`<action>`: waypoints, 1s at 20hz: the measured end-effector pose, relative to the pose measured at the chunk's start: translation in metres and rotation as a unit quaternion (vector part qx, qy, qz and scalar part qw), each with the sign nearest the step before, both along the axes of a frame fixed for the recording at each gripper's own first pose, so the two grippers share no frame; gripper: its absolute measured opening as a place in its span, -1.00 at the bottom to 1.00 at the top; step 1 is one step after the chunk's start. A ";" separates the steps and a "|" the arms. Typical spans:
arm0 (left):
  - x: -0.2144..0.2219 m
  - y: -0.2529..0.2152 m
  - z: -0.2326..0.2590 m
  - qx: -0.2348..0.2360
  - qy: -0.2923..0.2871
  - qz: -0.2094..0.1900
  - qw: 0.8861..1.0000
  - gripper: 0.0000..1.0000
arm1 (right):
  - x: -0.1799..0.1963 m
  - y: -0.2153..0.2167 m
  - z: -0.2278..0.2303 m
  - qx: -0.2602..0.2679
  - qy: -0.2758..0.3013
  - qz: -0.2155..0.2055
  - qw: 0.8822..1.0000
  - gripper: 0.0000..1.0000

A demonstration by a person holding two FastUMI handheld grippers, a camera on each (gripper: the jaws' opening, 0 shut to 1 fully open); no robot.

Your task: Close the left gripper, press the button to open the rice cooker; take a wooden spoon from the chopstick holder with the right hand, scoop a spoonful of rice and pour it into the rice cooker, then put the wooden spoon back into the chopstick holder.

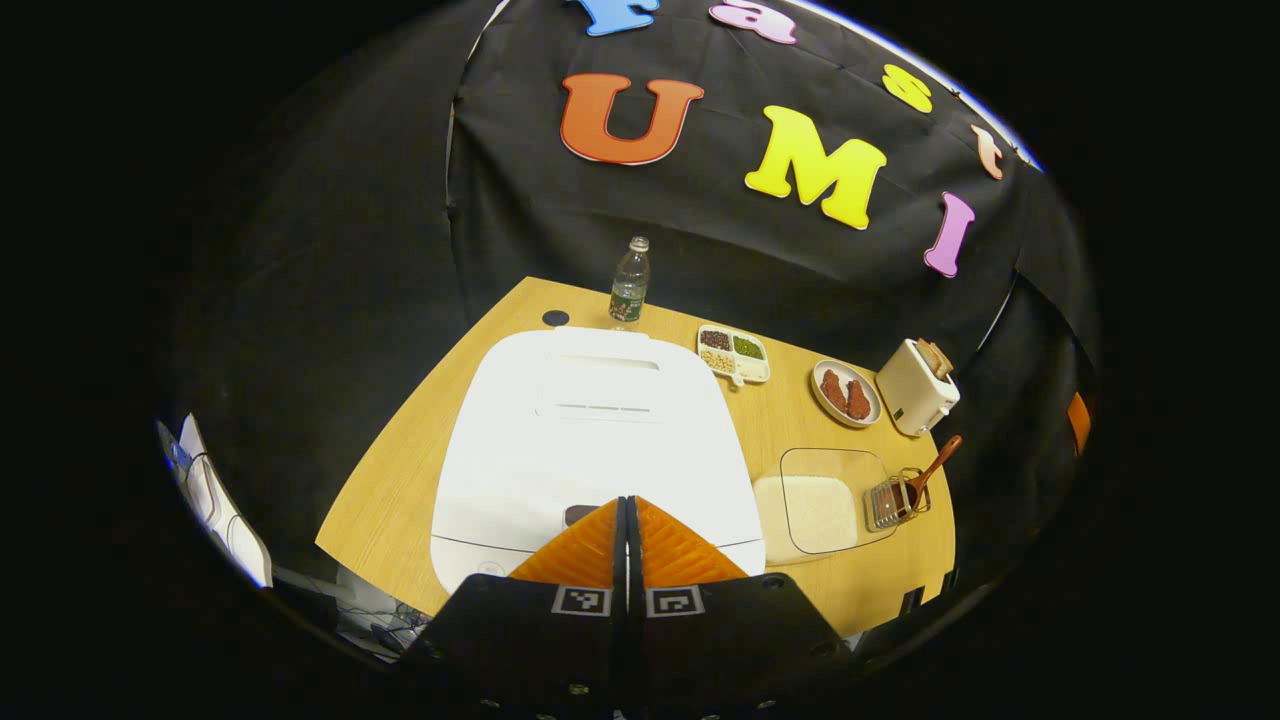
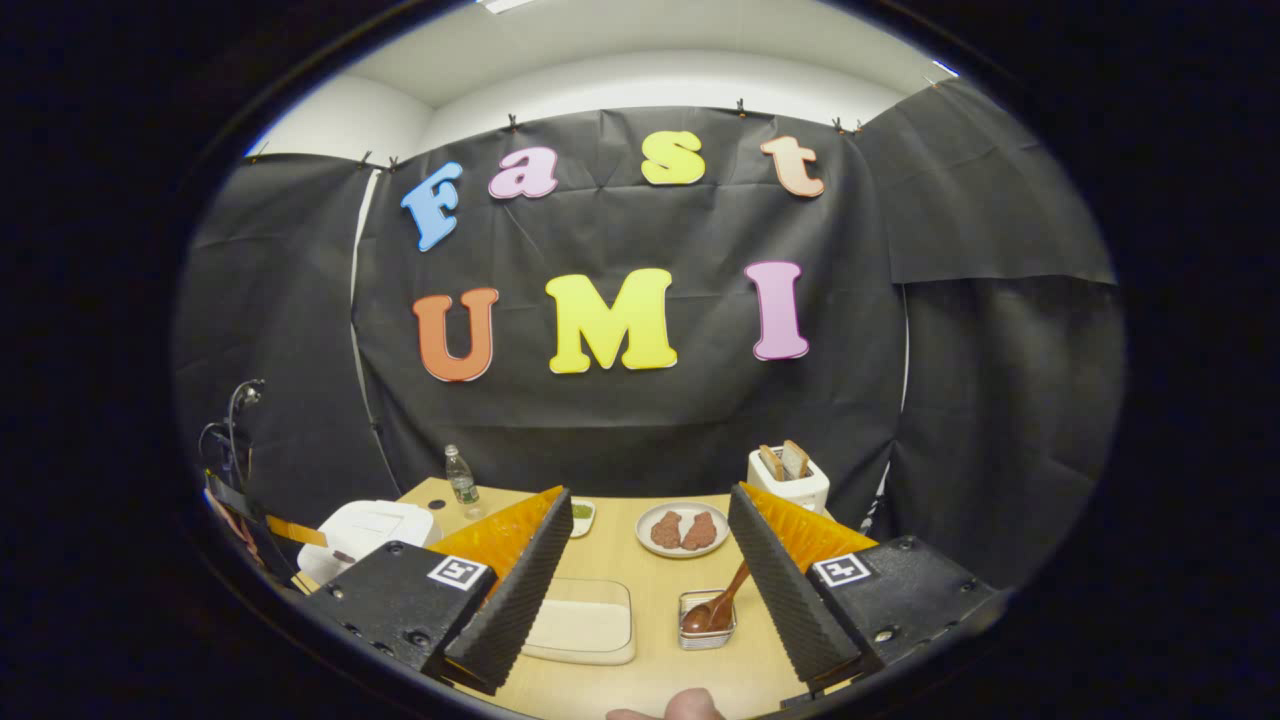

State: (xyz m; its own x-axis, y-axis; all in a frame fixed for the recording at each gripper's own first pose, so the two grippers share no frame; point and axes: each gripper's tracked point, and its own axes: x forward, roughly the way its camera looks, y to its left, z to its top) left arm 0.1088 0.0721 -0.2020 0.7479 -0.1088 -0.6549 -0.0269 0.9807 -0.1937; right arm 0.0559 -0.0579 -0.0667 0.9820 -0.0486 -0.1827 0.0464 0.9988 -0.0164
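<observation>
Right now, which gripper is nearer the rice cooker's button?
Left. The left gripper, fingers closed, hovers right over the rice cooker at its front button. The right gripper, open, sits off toward the wooden spoon, cooker well aside.

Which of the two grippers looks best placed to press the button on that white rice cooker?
Left. The left gripper is shut and hangs right over the closed white rice cooker, above its dark button. The right gripper is open, facing the wooden spoon.

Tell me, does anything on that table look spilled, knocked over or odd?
Nothing stands out. The rice cooker is shut, the wooden spoon leans in its chopstick holder, the rice stays in its container, and the bottle stands upright.
</observation>
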 end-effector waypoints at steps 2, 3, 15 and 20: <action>0.005 0.001 -0.003 -0.005 0.003 0.001 1.000 -1.00 | 0.003 -0.004 -0.001 0.000 0.002 -0.004 1.000 0.92; 0.006 0.000 -0.005 -0.008 0.004 0.001 1.000 -1.00 | 0.003 -0.005 -0.003 0.001 0.004 -0.006 1.000 0.93; 0.006 0.006 -0.030 -0.010 0.022 0.001 1.000 -1.00 | 0.007 0.007 -0.017 0.004 0.025 0.004 1.000 1.00; 0.003 0.005 -0.037 -0.021 0.036 0.004 0.999 -1.00 | 0.005 0.012 -0.020 0.001 0.024 0.011 1.000 0.93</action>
